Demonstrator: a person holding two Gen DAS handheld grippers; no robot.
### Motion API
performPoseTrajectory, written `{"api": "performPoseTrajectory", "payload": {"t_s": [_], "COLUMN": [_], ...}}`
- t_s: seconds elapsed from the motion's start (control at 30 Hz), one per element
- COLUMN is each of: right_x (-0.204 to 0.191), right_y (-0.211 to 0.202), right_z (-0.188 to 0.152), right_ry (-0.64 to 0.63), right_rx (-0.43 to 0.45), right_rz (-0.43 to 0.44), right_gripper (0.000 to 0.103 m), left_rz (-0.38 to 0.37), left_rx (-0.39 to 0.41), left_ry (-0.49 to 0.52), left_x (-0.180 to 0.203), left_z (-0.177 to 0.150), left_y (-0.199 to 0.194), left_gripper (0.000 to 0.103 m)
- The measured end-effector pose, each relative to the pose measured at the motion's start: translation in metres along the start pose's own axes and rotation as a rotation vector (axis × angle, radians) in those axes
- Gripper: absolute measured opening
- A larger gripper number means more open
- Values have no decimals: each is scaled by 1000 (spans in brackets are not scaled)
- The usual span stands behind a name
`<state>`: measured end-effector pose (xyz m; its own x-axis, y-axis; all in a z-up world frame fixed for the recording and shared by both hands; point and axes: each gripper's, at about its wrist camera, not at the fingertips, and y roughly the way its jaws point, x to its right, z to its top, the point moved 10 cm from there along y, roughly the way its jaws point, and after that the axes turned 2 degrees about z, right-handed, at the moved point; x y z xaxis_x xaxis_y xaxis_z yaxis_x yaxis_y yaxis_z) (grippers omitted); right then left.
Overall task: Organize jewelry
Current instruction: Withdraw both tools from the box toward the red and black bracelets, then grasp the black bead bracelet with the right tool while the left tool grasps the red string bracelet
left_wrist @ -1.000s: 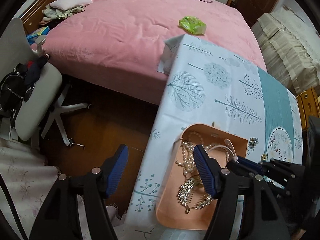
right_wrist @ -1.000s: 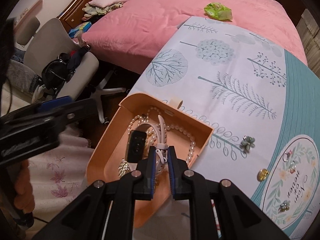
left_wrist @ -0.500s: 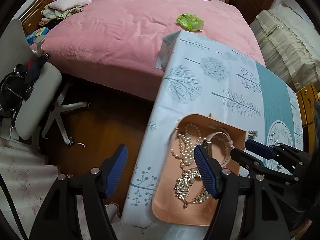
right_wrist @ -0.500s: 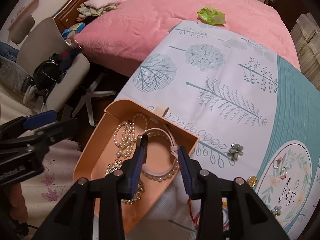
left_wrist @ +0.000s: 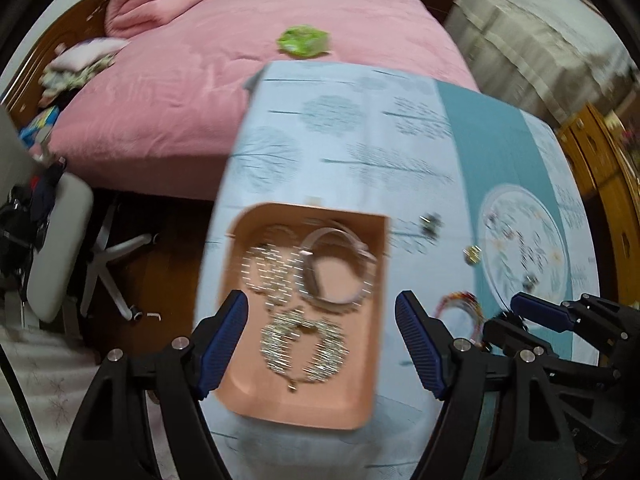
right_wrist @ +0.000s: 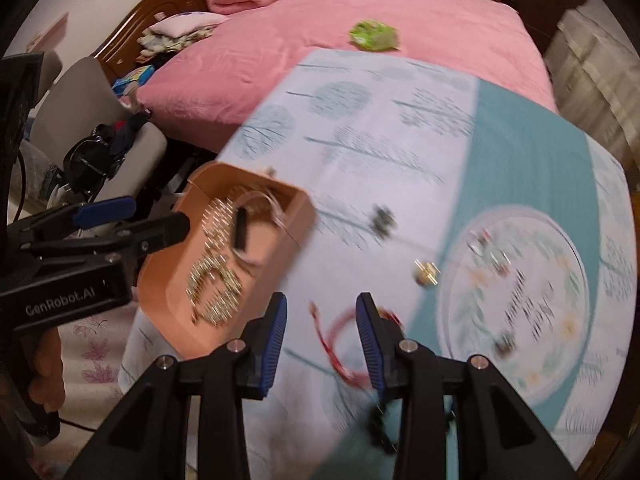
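Right gripper (right_wrist: 320, 336) left tray (left_wrist: 372, 280), fingers now spread; left gripper (left_wrist: 320, 336) fingers spread.

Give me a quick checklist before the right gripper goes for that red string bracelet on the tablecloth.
1. Right gripper open and empty: ok.
2. Red string bracelet lies between its fingers in view, apart from the tray: ok.
3. Left gripper open, holding nothing: ok.
4. Peach tray has bare floor for another piece: ok.
5. Tray sits near the tablecloth edge: cannot tell if stable.
6. Pictures sharp enough to aim: not ok, motion blur.

Pink bed (left_wrist: 248, 80), green packet (left_wrist: 304, 41), grey office chair (left_wrist: 56, 240).
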<state>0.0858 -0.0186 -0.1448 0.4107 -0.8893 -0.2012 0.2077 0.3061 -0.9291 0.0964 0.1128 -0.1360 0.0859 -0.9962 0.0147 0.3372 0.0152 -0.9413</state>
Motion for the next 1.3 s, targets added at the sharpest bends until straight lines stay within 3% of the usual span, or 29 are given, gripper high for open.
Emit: {"api": "performPoseTrajectory", "payload": {"t_s": [0.3,0.5,0.67,0.87,1.1,1.3], "right_x": [69,93,101,100,101,97], "right_y": [-30,-43,-43,-30,-5,12], "right_z": [-62,-86,-101,-110,-101,-91], "right_ry": [176,231,241,231,250,206], "right_rx": [-10,11,7,-11,-18,-25], "right_rz": [-39,-57,-44,-32,-18,-75], "right_gripper": [36,36,36,36,36,33], "left_rz": [-29,-48,-93,-92,-83,-82], "left_rx": [-19,-27,-63,-90,-132,-130], "left_ry": [132,162,161,166,125,86], "left_x": [78,105,117,121,114,106], "left_z": [-31,-48,-64,-73,-73,-66], "left_y": [3,8,16,24,35,40], "left_gripper": [74,74,74,61,61,61]}}
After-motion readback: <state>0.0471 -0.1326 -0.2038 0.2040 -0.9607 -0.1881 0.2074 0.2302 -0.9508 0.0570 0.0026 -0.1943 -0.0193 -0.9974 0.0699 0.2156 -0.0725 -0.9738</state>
